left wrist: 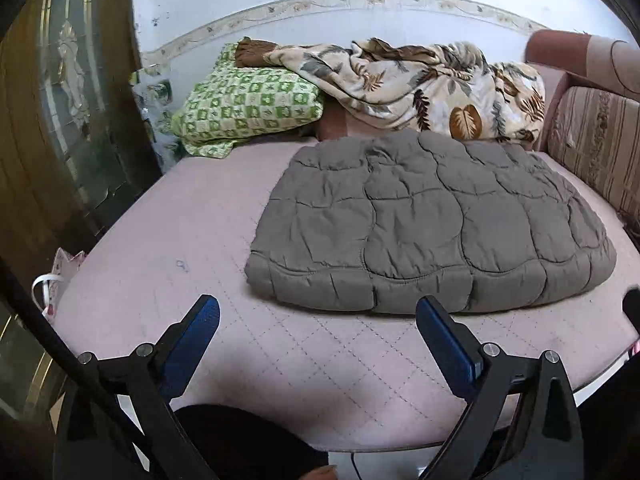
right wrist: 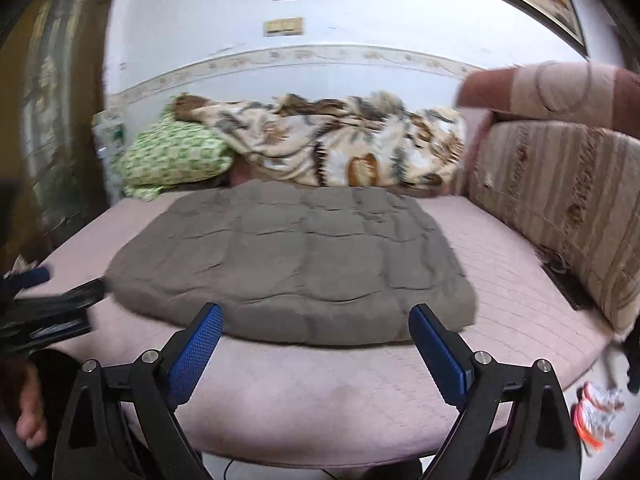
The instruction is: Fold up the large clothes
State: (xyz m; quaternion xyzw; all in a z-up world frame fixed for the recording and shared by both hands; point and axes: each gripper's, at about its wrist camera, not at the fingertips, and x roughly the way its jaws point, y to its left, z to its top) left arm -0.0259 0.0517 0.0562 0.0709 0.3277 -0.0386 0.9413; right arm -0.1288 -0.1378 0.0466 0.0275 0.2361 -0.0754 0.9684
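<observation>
The grey quilted garment (left wrist: pixel 432 224) lies folded into a thick rounded pad in the middle of the bed, on the pale pink quilted mattress cover (left wrist: pixel 224 216), with its stitched near edge facing both cameras and its far edge just short of the bedding heaped at the wall. The left tool (left wrist: pixel 318 312) hangs over the near part of the mattress cover with its blue-padded jaws spread wide and nothing between them, the garment's near edge lying just beyond the fingertips. The right tool (right wrist: pixel 316 318) also stands wide open and empty, its tips in front of the garment's near edge; this view is blurred. Behind the garment, a leaf-patterned blanket (left wrist: pixel 420 84) is bunched against the wall, draped partly over a green checked pillow (left wrist: pixel 248 104). A striped sofa backrest (right wrist: pixel 560 208) borders the bed on the right, and a sneaker (right wrist: pixel 596 412) lies on the floor below it.
</observation>
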